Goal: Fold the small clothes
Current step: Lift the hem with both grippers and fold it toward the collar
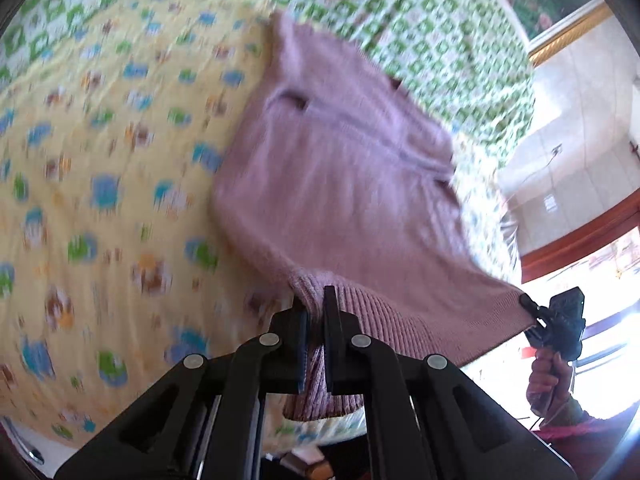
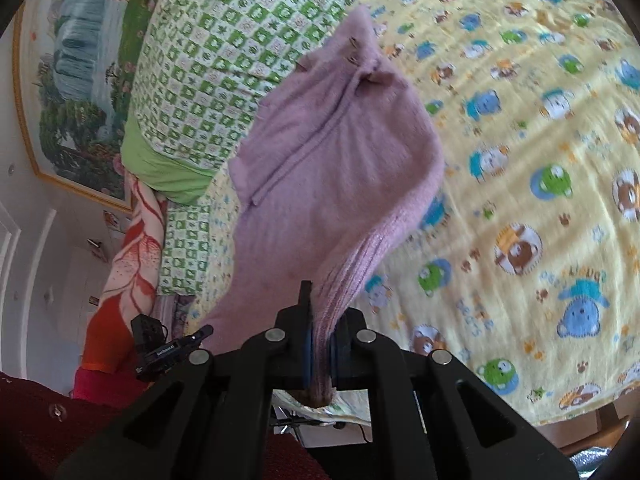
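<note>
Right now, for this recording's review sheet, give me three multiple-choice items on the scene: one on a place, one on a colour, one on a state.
1. Which part of the sweater does the left hand-held gripper pinch?
A. a button
B. the ribbed hem
C. a sleeve cuff

2. What is the ground colour of the cartoon-animal blanket?
A. yellow
B. blue
C. red

3. How does the right hand-held gripper stand?
A. wide open and empty
B. open above the sweater
C. shut on the sweater

Key: 1 B, ribbed knit sits between its fingers in the left wrist view. 2 A, the cloth under the sweater is yellow with bears. 3 C, pink knit is squeezed between its pads.
</note>
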### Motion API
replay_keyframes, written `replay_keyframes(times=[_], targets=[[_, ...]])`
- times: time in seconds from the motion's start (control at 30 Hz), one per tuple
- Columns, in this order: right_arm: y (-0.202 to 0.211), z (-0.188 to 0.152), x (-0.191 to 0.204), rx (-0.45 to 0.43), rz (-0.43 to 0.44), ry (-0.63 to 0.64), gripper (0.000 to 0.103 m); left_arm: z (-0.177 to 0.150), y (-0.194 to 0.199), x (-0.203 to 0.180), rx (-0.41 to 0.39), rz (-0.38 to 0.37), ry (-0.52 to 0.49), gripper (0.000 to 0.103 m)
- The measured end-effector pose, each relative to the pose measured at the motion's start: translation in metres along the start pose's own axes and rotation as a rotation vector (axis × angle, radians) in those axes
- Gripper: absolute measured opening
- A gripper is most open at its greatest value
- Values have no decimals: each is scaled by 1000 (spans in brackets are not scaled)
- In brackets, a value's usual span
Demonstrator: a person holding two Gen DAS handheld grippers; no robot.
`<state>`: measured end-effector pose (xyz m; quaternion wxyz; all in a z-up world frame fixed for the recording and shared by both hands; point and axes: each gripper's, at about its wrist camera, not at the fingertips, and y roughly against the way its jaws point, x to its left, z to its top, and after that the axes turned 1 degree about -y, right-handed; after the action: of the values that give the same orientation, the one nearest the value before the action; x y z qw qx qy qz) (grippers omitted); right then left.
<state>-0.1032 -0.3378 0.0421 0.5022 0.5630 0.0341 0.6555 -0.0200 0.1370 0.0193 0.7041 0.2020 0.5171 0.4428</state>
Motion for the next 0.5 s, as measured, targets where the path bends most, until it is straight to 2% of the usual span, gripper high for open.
replay_keyframes(times=[0.23, 0.4, 0.5], targets=[[-3, 61, 38, -84, 80, 76, 7, 79, -4, -32, -119, -11, -62, 4], [-24, 129, 56, -162, 99, 119, 7, 152, -21, -44, -208, 11, -87, 4], [-45, 171, 64, -194, 88, 146, 7, 190, -38, -46, -236, 27, -81, 4]])
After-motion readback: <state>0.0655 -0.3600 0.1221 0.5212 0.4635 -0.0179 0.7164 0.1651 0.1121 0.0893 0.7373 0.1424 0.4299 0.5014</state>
